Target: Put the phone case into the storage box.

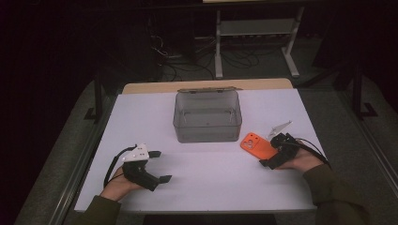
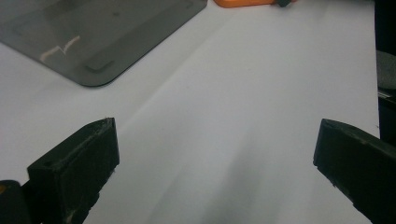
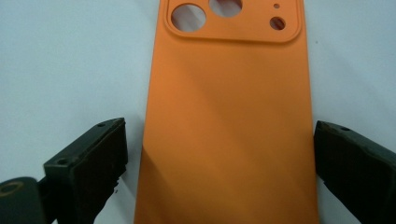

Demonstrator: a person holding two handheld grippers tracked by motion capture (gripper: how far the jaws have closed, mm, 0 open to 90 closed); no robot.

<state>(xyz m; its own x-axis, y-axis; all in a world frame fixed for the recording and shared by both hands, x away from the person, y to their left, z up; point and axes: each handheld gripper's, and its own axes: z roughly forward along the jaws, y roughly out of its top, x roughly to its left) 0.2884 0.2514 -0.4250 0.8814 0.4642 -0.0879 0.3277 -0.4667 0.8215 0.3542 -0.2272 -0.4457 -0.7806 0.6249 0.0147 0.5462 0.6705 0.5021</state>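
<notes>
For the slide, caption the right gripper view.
Right gripper straddling the flat orange silicone phone case on the white table, left jaw not yet touching.

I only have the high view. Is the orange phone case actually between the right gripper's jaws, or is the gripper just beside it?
Observer: Between them. The right gripper straddles the orange phone case at its near end, with a visible gap at one jaw.
Operator: Which face is up?
Observer: The back, with the camera cutout at the end far from the jaws.
Operator: Left gripper?
Observer: The left gripper has open jaws over bare table, nothing between.
</notes>
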